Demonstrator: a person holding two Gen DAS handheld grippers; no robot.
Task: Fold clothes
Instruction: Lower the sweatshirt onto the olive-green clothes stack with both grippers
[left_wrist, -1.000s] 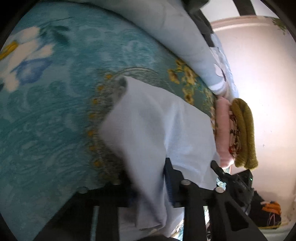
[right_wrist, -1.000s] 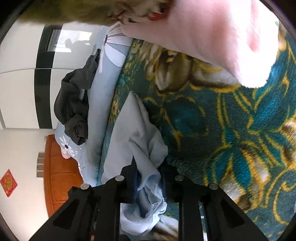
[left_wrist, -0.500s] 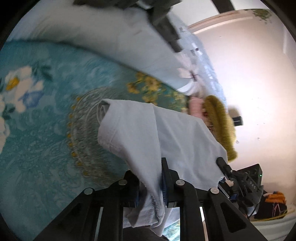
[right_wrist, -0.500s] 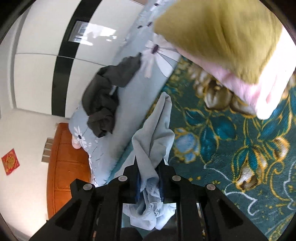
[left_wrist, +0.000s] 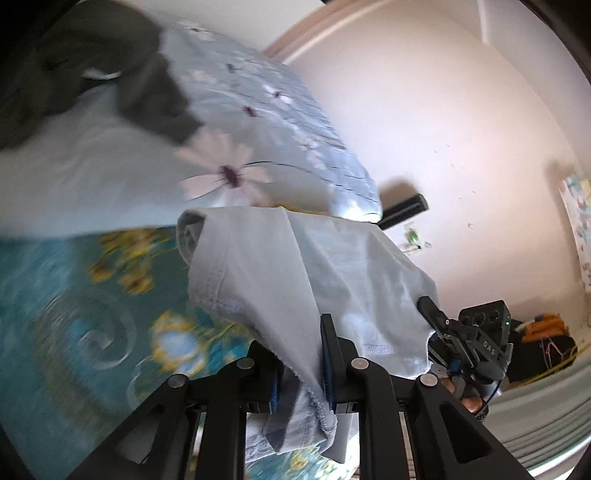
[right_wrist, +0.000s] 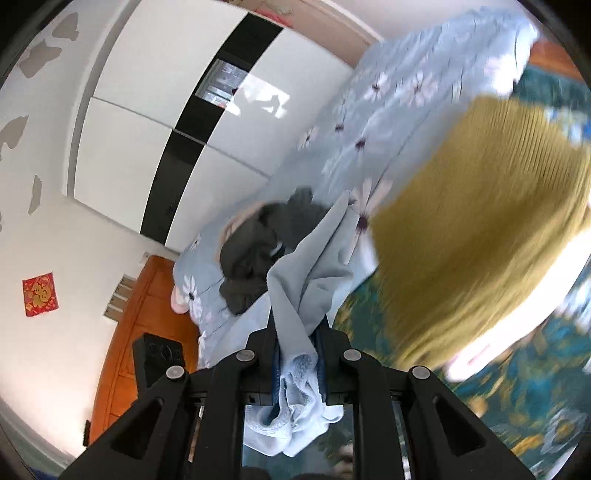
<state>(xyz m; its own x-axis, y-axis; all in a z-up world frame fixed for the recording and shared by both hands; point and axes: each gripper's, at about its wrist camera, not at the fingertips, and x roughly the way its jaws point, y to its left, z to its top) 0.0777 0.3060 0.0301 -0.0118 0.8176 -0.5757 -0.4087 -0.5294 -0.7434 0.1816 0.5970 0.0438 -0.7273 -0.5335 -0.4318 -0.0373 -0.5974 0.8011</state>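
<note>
Gripping pale blue garment (left_wrist: 332, 280): left gripper (left_wrist: 301, 363), jaws clenched on hemmed fold, cloth draped over fingers. Right gripper (right_wrist: 297, 354) likewise clenched on bunched edge of same garment (right_wrist: 306, 266), spare cloth hanging below jaws. Garment held aloft above teal floral blanket (left_wrist: 66, 325). Beyond: blue daisy-print quilt (left_wrist: 258, 122), dark clothes (right_wrist: 258, 251) heaped on quilt, mustard knit (right_wrist: 480, 229) folded near blanket's edge.

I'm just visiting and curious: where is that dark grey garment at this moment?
The dark grey garment lies bunched on the pale blue floral quilt, mid-frame in the right wrist view just beyond the light blue garment, and at upper left in the left wrist view.
</note>
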